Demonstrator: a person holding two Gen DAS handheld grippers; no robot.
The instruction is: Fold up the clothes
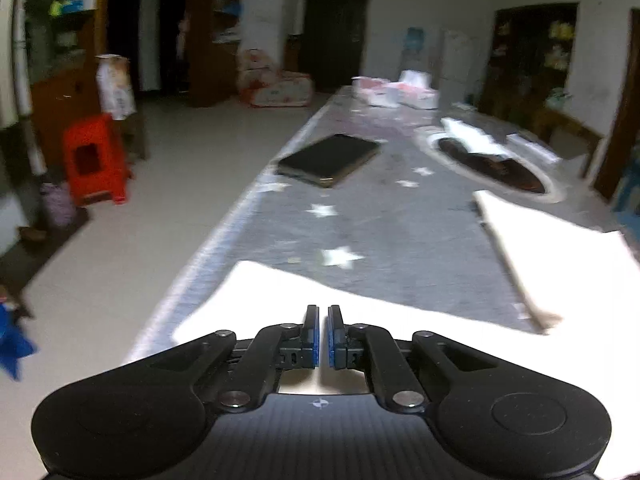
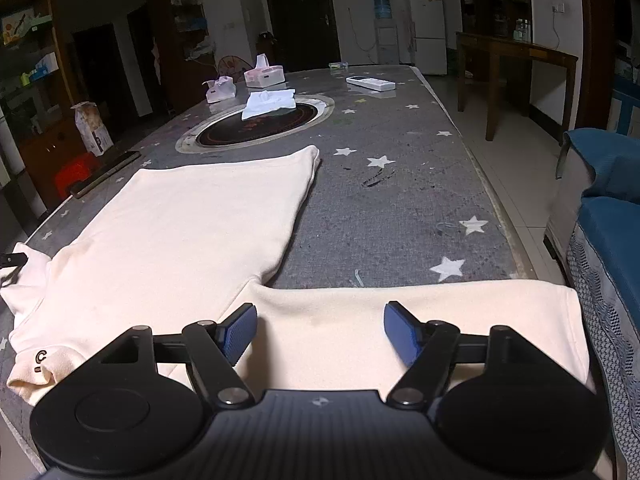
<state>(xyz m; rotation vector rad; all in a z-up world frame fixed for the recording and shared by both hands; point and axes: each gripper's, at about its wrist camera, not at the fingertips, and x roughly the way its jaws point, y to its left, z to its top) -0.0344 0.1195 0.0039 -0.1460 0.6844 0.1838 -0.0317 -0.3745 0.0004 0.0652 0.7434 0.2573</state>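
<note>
A cream sweatshirt lies spread flat on the grey star-print table, body toward the left, one sleeve stretched to the right near the front edge. My right gripper is open and empty just above that sleeve, its blue pads wide apart. In the left wrist view the garment shows as bright white cloth under my left gripper, whose jaws are nearly closed with nothing visible between them. That view is motion-blurred.
An inset round cooktop with a white cloth sits mid-table. A remote and tissue boxes lie at the far end. A dark flat book lies near the table's left edge. A red stool and a blue sofa flank the table.
</note>
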